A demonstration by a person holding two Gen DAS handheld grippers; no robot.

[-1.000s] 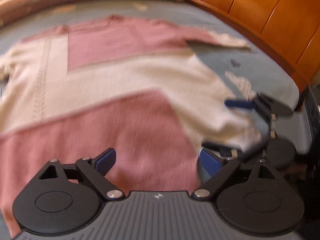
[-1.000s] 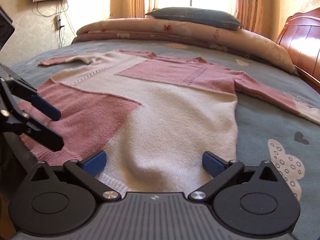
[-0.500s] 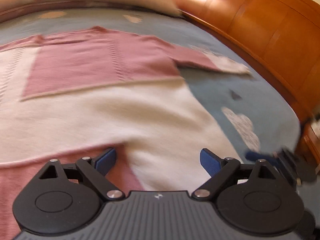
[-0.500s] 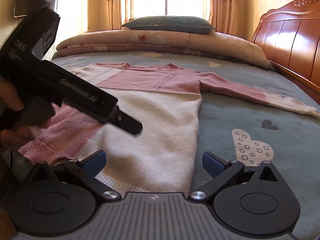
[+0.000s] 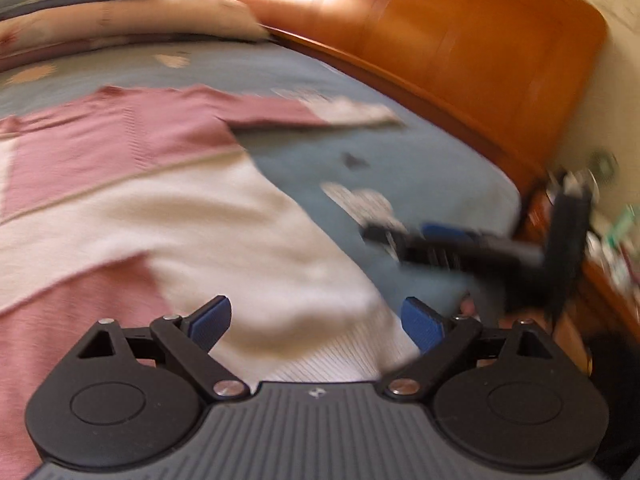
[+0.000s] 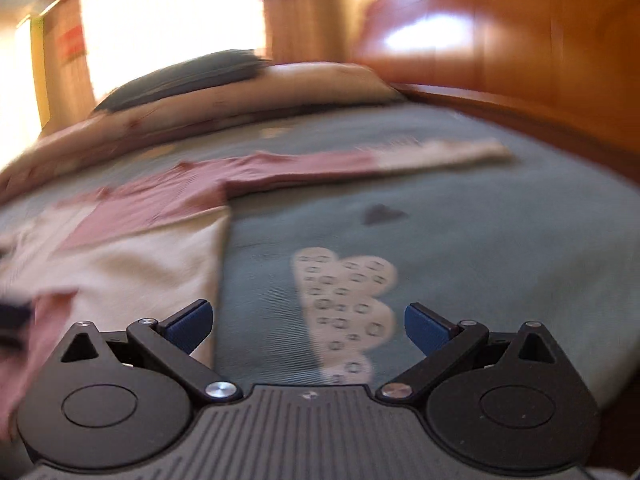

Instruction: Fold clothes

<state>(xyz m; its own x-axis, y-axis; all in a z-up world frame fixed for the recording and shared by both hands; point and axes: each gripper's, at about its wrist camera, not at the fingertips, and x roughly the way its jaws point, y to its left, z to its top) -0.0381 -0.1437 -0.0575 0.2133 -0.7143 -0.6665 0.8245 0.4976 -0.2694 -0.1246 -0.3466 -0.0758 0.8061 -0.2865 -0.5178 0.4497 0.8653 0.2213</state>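
The left gripper (image 5: 318, 326) has its fingers spread wide, empty, over the cream hem of the sweater (image 5: 224, 224), which lies flat on the bedspread (image 5: 400, 160). The right gripper (image 6: 308, 326), equally wide apart, hangs over bare bedspread, the sweater's edge just beside its left finger (image 6: 188, 326). Beyond stands a wooden headboard (image 5: 460, 52).

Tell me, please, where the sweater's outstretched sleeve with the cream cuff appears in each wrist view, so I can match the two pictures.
Left wrist view: the sleeve lies upper centre, running right from the sweater, cuff toward the wooden headboard.
Right wrist view: the sleeve crosses the middle, cuff at right.
Shared landmark: the dark heart print on the blue bedspread, just nearer the camera than the sleeve in both views.
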